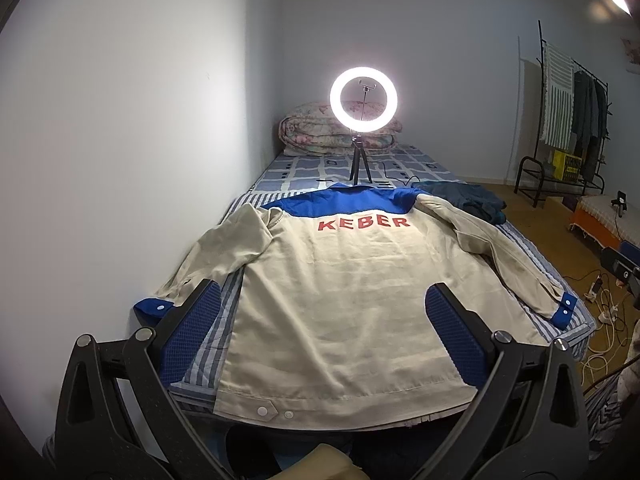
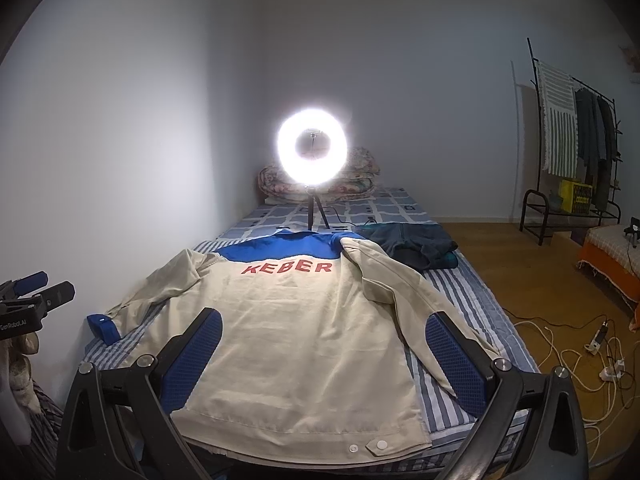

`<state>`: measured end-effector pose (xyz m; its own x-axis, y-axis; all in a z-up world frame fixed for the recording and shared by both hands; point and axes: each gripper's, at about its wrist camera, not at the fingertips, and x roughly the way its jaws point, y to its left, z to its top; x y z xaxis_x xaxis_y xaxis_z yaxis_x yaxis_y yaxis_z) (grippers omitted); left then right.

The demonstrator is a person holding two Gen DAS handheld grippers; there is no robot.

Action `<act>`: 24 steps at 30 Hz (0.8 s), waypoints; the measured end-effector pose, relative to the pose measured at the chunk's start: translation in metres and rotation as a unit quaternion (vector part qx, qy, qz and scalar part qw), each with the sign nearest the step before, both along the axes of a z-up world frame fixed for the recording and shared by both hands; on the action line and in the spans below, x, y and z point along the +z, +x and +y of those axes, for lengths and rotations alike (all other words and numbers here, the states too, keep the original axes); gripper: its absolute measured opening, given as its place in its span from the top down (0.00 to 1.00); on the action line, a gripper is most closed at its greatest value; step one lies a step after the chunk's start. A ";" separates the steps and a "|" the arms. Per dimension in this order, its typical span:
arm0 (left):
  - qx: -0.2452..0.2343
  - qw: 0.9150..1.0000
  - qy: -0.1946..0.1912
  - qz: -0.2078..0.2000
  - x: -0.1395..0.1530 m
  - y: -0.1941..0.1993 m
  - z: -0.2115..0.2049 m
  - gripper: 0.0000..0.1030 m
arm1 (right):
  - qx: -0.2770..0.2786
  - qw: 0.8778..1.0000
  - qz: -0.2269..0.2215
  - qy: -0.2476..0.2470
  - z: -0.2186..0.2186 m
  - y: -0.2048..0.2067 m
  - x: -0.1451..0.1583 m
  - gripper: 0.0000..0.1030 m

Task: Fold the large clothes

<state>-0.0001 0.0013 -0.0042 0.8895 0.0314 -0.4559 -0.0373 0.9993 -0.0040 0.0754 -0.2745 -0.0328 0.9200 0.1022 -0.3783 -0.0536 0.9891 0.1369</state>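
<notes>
Black angular frames on left gripper and right gripper; blue grid-textured finger pads; silver round pivot screws; white "GenRobot.AI" lettering.

Bare bed flanks the jacket at 3 and 9 o'clock; ring light stands at 12, wall crowds 9.

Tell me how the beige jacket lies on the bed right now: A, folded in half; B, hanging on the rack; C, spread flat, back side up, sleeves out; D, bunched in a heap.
C: the jacket lies flat on the bed, red KEBER lettering up, both sleeves spread outward.
</notes>
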 end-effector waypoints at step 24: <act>0.002 1.000 -0.002 -0.006 0.004 0.003 0.002 0.00 | 0.001 1.000 0.000 -0.003 0.000 0.000 -0.003 0.00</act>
